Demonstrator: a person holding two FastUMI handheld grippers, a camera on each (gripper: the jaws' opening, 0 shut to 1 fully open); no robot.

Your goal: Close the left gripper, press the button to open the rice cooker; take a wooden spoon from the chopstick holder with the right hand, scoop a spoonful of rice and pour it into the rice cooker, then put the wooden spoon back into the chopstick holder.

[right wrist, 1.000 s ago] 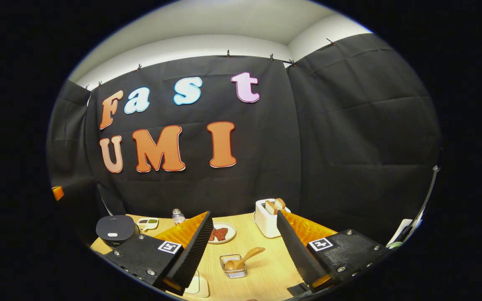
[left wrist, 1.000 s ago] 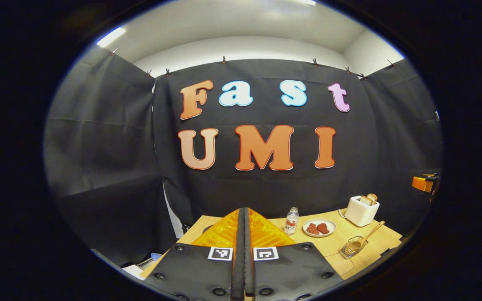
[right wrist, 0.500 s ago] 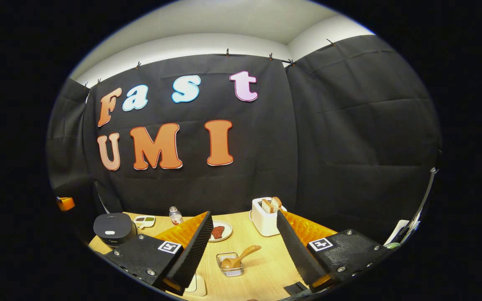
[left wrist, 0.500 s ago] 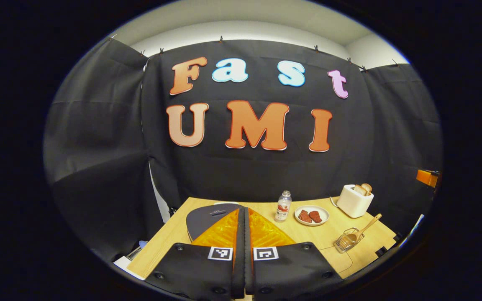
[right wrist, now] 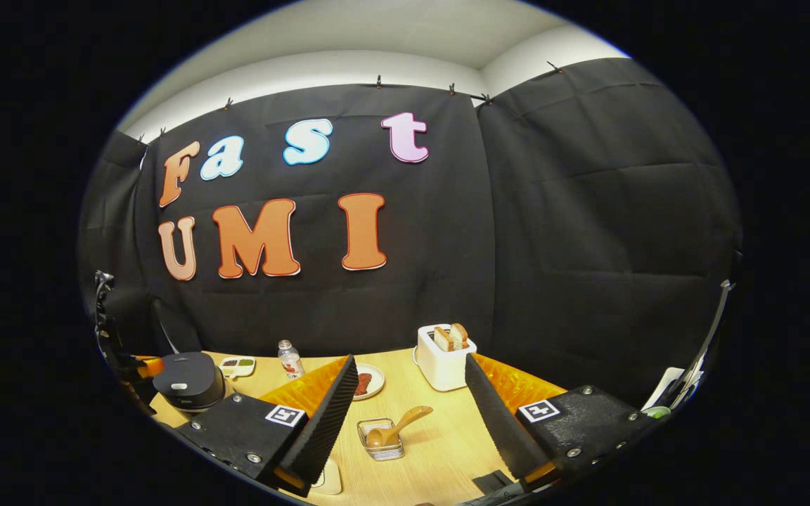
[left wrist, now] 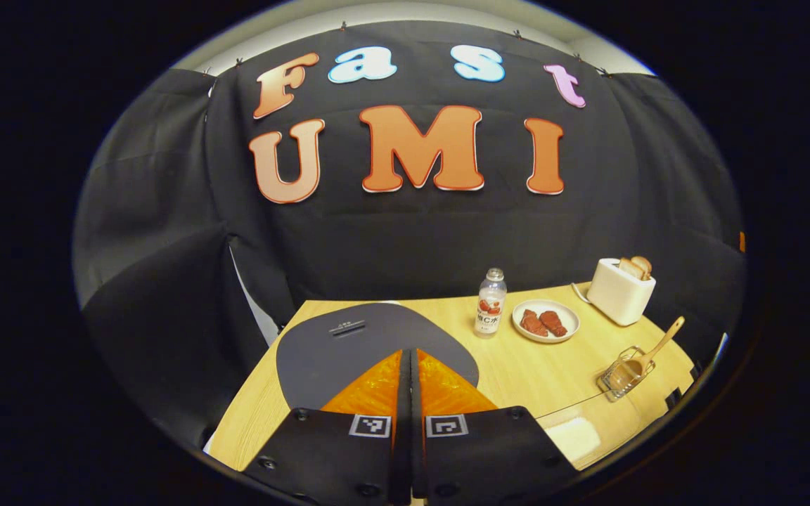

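Observation:
The rice cooker's dark grey lid lies shut just beyond my left gripper, which is shut with nothing between its fingers and hovers over the lid's near edge. In the right gripper view the cooker stands at the table's far left. A wooden spoon leans in the wire chopstick holder on the table, below and ahead of my right gripper, whose fingers stand wide open and empty. The left gripper view has the same spoon and holder at the far right.
On the wooden table stand a small bottle, a plate of red meat and a white toaster with bread. A small divided dish sits behind the cooker. A pale dish lies near the front edge.
My left gripper has tipped down and moved in over the rice cooker, whose lid now shows large before its fingers. The right gripper has barely shifted and stays open.

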